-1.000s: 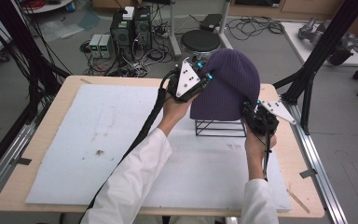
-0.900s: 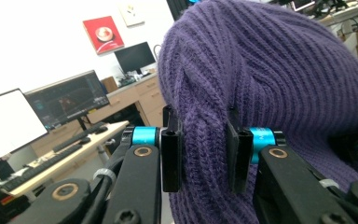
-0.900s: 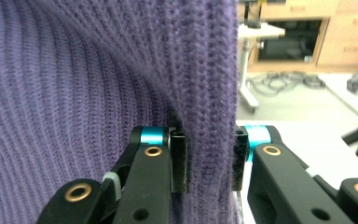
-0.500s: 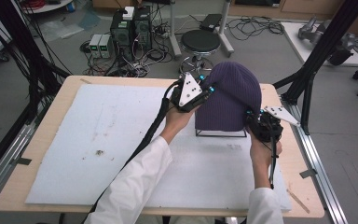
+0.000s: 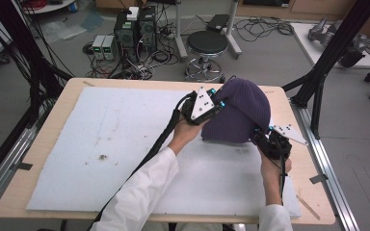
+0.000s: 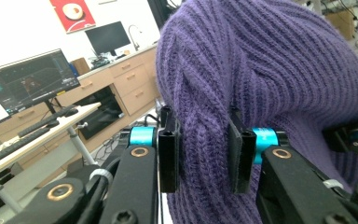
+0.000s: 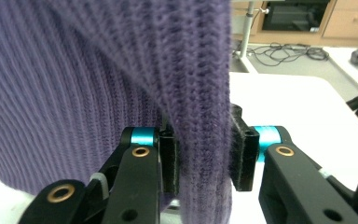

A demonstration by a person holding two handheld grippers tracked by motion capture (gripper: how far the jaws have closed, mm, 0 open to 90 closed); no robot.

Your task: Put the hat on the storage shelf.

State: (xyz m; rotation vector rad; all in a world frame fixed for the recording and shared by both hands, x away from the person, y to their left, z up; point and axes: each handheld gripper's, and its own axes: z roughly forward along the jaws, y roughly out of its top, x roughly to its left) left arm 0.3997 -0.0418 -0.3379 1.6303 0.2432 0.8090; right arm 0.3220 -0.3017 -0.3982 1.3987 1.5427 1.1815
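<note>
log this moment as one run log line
left gripper: shut on purple beanie, jaws easing | right gripper: shut on purple beanie, jaws easing | beanie over wire stand

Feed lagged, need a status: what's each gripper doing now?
Left gripper: closed on a fold of the purple hat, jaws just easing.
Right gripper: closed on the hat's edge, also easing.

The ribbed knitted wool hat (image 5: pixel 238 115) is deep purple all over, with raised vertical ribs and no other pattern. The two-jaw left gripper (image 6: pixel 203 151) is black with turquoise metal collars and brass-coloured rivets; the right gripper (image 7: pixel 204 156) matches it. The foam sheet (image 5: pixel 101 144) on the pale wooden table (image 5: pixel 43 144) is white with a few brown specks at its left.
</note>
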